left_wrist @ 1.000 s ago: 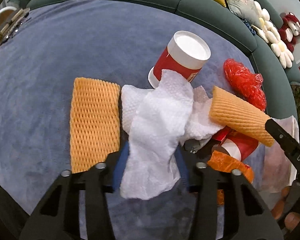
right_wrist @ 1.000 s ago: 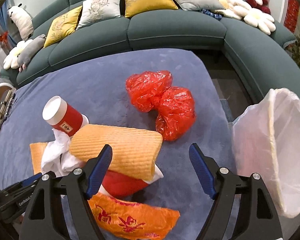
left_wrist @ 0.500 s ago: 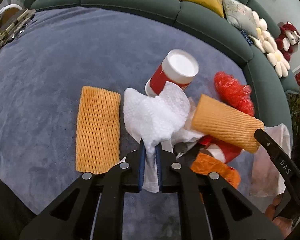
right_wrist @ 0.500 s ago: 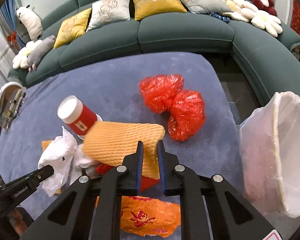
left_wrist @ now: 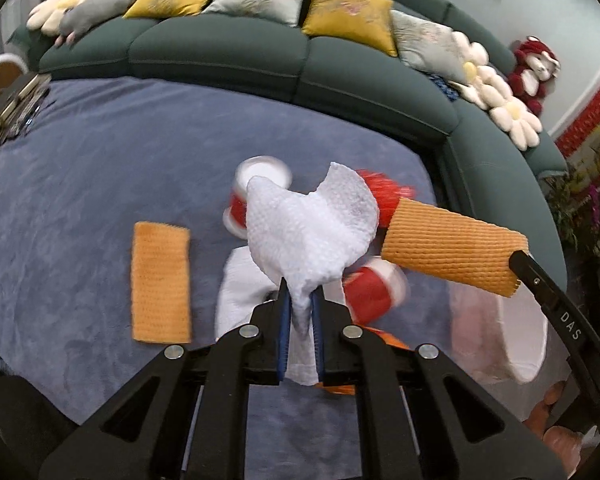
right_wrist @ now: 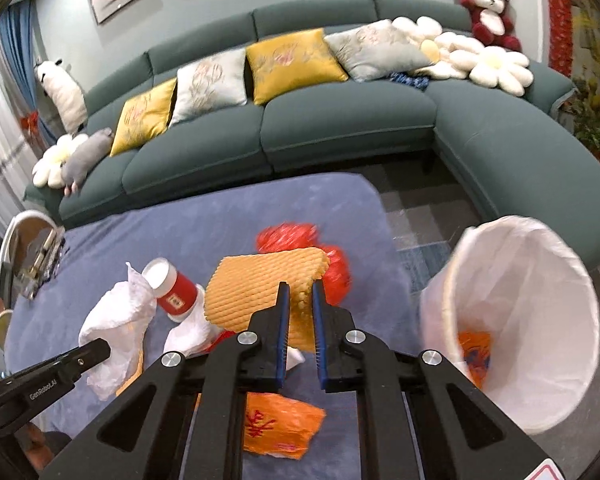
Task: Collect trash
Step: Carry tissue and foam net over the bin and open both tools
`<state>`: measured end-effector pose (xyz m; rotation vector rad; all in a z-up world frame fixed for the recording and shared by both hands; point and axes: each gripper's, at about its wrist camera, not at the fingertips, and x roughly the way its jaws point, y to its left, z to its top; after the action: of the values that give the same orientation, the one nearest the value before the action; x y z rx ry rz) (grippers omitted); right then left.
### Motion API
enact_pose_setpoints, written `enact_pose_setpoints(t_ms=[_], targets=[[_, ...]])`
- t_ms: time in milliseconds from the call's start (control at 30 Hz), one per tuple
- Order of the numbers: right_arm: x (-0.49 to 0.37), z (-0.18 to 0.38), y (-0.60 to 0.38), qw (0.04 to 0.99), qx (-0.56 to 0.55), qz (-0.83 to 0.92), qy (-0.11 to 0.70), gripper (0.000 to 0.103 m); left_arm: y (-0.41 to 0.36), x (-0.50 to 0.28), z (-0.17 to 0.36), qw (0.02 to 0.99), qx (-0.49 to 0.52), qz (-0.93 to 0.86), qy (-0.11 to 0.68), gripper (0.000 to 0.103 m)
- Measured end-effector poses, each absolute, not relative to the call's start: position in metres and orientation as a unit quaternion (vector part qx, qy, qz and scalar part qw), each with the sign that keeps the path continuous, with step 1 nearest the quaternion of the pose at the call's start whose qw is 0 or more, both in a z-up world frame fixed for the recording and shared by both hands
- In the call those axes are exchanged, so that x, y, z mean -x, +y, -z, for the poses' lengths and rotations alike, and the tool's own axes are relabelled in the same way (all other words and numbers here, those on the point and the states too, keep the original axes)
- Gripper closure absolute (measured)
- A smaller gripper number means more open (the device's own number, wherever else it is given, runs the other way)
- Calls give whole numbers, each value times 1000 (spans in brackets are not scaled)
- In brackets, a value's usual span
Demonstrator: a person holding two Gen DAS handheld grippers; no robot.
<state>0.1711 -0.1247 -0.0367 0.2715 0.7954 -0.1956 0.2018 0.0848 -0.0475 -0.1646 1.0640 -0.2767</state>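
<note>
L gripper (left_wrist: 300, 300) was clenched on a white paper towel (left_wrist: 312, 232). Pinched strip sat between the blue pads, a short tail hung below them, and the bulk fanned up and out past the tips, clear of the rug. Jaws had just been closing, w/ the towel between them.

R gripper (right_wrist: 300, 292) was clamped on an orange foam net sleeve (right_wrist: 260, 288). Pads gripped its near right corner; rest of the sleeve stuck out to the left of the tips, lifted off the pile. Jaws had likewise just been closing, sleeve between them. In L wrist view the same sleeve (left_wrist: 452, 252) showed at right, held at its far end by the other gripper's black finger.

Left on the blue-grey rug (left_wrist: 100, 168): a flat orange foam net (left_wrist: 161, 282), well apart to the left of the L jaws; a red cup w/ white base (right_wrist: 172, 286) on its side; more white tissue (right_wrist: 192, 332) beside it; a red plastic bag (right_wrist: 292, 236) behind the sleeve; an orange printed wrapper (right_wrist: 280, 428) under the R gripper body.

White-lined bin (right_wrist: 532, 320) stood right of the rug, near the R gripper, w/ an orange scrap (right_wrist: 474, 350) inside.

Hard to read: cups in L view were motion-blurred. A second red cup (left_wrist: 374, 292) was partly hidden behind towel and jaws. Red bag mostly covered by the sleeve. Bin in L view was cut off by the R gripper's finger. Green sofa (right_wrist: 340, 128) curved round the back and right.
</note>
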Motion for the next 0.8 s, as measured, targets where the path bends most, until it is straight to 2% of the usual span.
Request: enact_pose_setpoints(t_ms=[333, 800], targets=[[-114, 13, -198, 911, -159, 151, 350, 92, -15, -175, 17, 852, 32, 203, 482, 94], [-29, 22, -313, 888, -199, 257, 326, 92, -157, -128, 16, 823, -28, 300, 481, 93]])
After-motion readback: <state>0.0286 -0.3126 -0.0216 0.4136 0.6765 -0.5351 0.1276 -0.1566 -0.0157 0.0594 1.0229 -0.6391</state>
